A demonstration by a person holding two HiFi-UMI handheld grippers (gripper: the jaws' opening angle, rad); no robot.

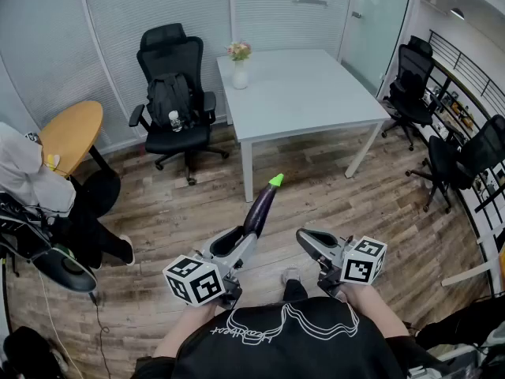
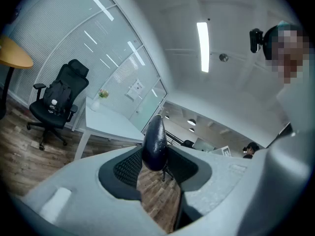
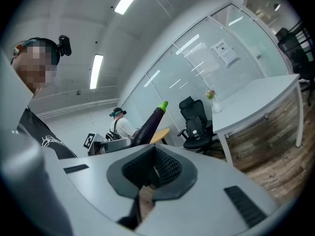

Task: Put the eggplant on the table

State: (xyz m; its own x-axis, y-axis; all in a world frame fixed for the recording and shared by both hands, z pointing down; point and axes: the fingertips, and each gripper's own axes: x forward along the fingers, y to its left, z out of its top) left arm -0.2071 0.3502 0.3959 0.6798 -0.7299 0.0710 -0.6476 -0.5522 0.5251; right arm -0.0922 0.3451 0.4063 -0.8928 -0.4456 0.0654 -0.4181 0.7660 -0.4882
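Note:
A dark purple eggplant [image 1: 259,208] with a green tip juts forward and up from my left gripper [image 1: 239,243], which is shut on its thick end. In the left gripper view the eggplant [image 2: 154,141] stands between the two dark pads of the gripper [image 2: 156,165]. My right gripper [image 1: 314,243] hovers beside it at the same height, shut with nothing in it; in its own view the right gripper [image 3: 150,175] sees the eggplant [image 3: 147,124] off to the left. The white table [image 1: 308,93] stands ahead, across the wooden floor.
A vase of flowers [image 1: 239,65] stands at the table's near left corner. A black office chair with a backpack [image 1: 173,101] is to the left of the table, more black chairs [image 1: 410,81] to its right. A round wooden table [image 1: 71,136] and a person [image 1: 24,180] are at far left.

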